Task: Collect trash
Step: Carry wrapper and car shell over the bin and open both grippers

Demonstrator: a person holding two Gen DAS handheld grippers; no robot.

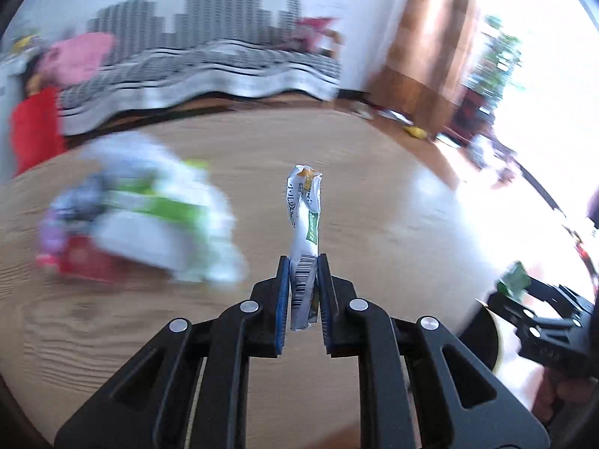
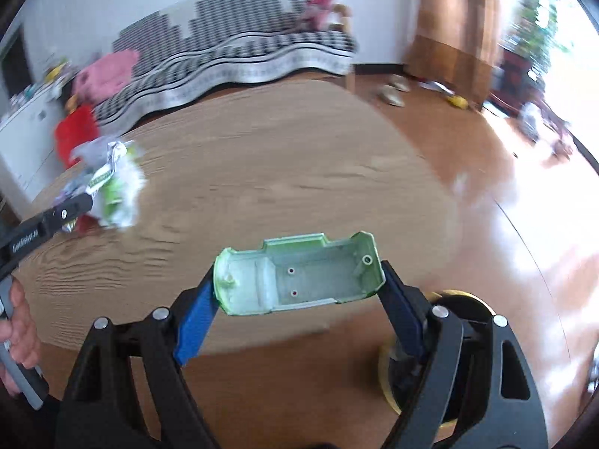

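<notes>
The left gripper [image 1: 304, 262] is nearly closed, its two blue ribbed pads pinching the lower part of a crumpled wrapper [image 1: 305, 224]. The wrapper stands upright between the pads, its barcode end down in the gap and its twisted top rising well above the fingertips. It is thin white foil or plastic film, creased, with green and yellow print.

The right gripper [image 2: 299, 280] stands wide, its pads spread to the two ends of a green plastic shell [image 2: 299, 280] shaped like a toy car body. The shell lies crosswise between the pads, hollow side facing the camera, and touches both. It is hard moulded plastic, pale green at the rim and greyish white inside, with small screw posts and holes.

Both grippers hang over a round wooden table [image 2: 299, 172] with a pale, wavy grain. On its far left side lies a heap of trash [image 2: 108, 187]: crumpled white and green wrappers with something red and purple beneath, blurred in the left view. In the right view the left gripper's tip is just beside that heap.

Below the table's right edge sits a round bin [image 2: 468, 314] with a yellow rim and dark inside, partly hidden behind the right gripper. Behind the table stands a sofa [image 2: 243, 56] under a black-and-white checked cover, with a pink cushion [image 2: 108, 73] on it.
</notes>
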